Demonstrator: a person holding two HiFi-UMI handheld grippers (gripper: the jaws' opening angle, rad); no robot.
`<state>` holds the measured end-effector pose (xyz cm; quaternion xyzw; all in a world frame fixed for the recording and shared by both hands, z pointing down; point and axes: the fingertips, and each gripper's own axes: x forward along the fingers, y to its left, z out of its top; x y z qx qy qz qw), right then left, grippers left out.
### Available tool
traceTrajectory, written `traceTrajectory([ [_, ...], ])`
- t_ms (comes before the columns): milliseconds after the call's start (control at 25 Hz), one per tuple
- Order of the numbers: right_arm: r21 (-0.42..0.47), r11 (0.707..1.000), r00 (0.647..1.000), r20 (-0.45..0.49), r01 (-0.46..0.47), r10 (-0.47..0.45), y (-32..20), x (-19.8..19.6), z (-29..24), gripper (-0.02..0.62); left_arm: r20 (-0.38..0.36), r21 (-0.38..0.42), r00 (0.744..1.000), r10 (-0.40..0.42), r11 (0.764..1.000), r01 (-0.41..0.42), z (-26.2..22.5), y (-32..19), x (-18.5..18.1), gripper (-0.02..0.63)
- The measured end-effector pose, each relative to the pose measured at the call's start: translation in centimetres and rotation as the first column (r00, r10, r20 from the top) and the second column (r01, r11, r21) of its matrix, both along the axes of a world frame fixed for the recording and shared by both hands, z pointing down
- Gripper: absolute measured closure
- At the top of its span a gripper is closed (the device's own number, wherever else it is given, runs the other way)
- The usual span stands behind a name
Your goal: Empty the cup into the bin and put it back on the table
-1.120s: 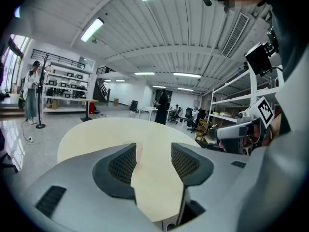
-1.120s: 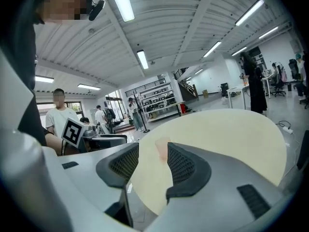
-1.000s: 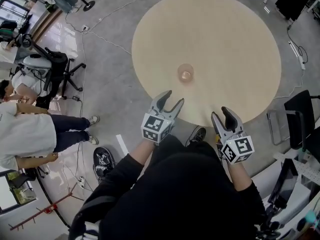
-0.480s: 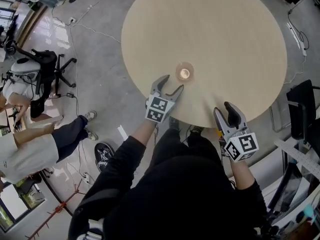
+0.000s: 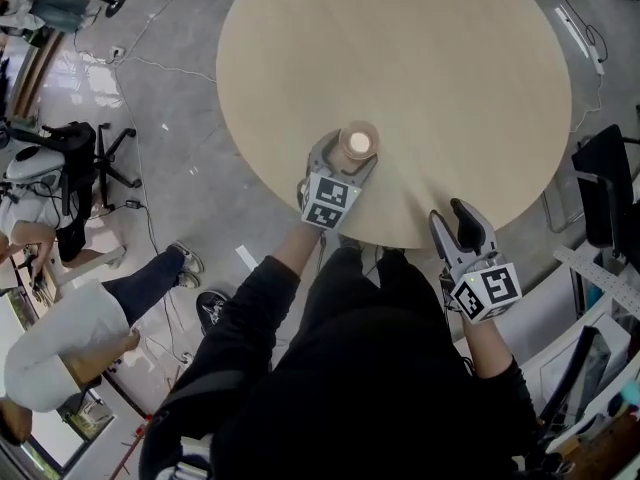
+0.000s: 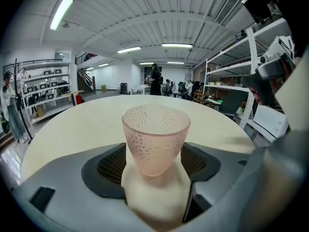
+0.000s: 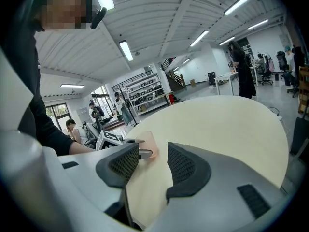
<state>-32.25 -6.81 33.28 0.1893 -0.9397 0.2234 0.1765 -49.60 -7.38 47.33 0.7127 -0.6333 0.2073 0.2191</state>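
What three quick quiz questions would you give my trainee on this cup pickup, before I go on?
1. True or false: the cup lies on its side on the table.
2. Pick one. The cup stands between the jaws of: A) the left gripper; B) the right gripper; C) neither.
3. Short answer: what does the right gripper hold?

Key
1. False: it stands upright.
2. A. Those jaws have just been opening; the cup is between them, and the pads are not pressing on it.
3. Nothing: its jaws are apart with only table between them.
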Motion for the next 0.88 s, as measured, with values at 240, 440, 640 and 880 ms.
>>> traceTrajectory([
  [240,-0.033,0.998,0.999,-0.019,-0.051,0.05,0.5,1.2,0.8,0.403,0.014,0.012,0.999,0.034,0.999,-0.034,0.5,-0.6,0.3,0.264],
  [440,-0.054,0.996,0.997,-0.024,-0.07,0.068,0.3,1.9,1.5,0.403,0.025,0.014,0.998,0.059,0.998,-0.059,0.9,-1.7,0.7,0.264],
  [640,-0.062,0.995,0.997,-0.014,-0.075,0.074,0.3,2.2,1.5,0.403,0.018,0.016,0.997,0.074,0.997,-0.075,1.0,-2.1,1.2,0.265],
  [880,-0.095,0.993,0.998,-0.015,-0.068,0.067,0.5,2.3,2.5,0.403,0.004,0.026,0.996,0.088,0.996,-0.088,0.9,-2.1,2.2,0.264],
])
